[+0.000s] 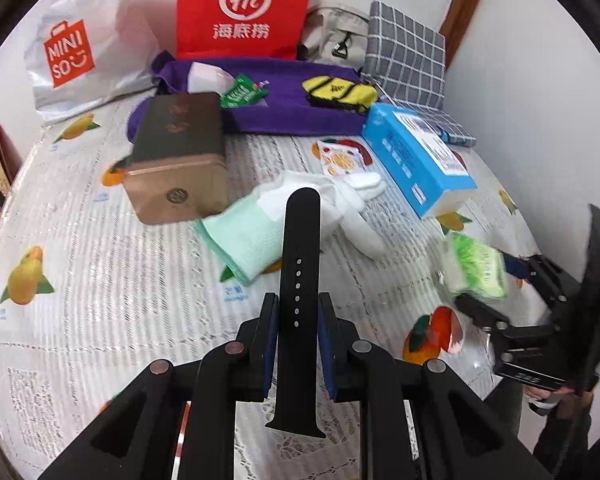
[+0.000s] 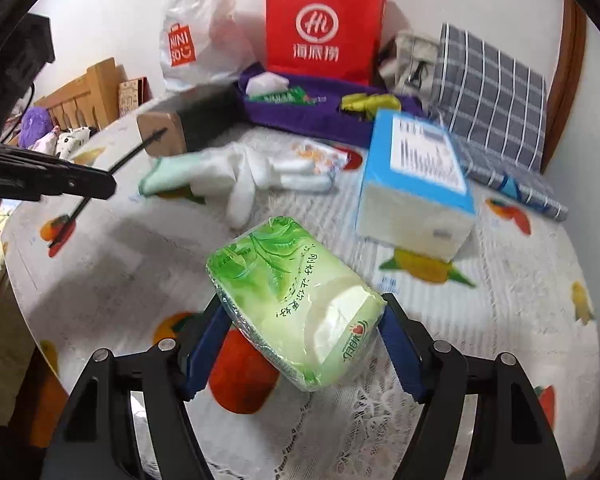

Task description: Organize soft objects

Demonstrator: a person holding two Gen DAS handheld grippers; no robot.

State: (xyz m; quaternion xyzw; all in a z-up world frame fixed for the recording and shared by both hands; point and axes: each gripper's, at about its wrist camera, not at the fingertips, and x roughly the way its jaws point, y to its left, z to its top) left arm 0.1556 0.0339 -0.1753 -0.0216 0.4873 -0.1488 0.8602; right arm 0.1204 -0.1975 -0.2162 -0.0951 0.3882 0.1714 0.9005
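A black watch strap [image 1: 299,264] stands up between the blue pads of my left gripper [image 1: 298,312], which is shut on it above the fruit-print tablecloth [image 1: 100,300]. My right gripper [image 2: 304,312] is shut on a green tissue pack [image 2: 292,300], which is tilted and off the cloth. From the left wrist view that pack [image 1: 474,268] shows at the right. A white glove with a green cuff [image 1: 260,224] lies beyond the strap. A purple tray [image 1: 292,116] at the back holds a yellow-black item [image 1: 336,90] and a green packet [image 1: 242,94].
A brown box [image 1: 178,160] and a blue box [image 1: 416,160] flank the glove. Red bag [image 1: 244,8], white Miniso bag [image 1: 80,40] and grey checked cloth [image 1: 408,52] line the wall behind. The left gripper [image 2: 60,184] reaches in at the left of the right wrist view.
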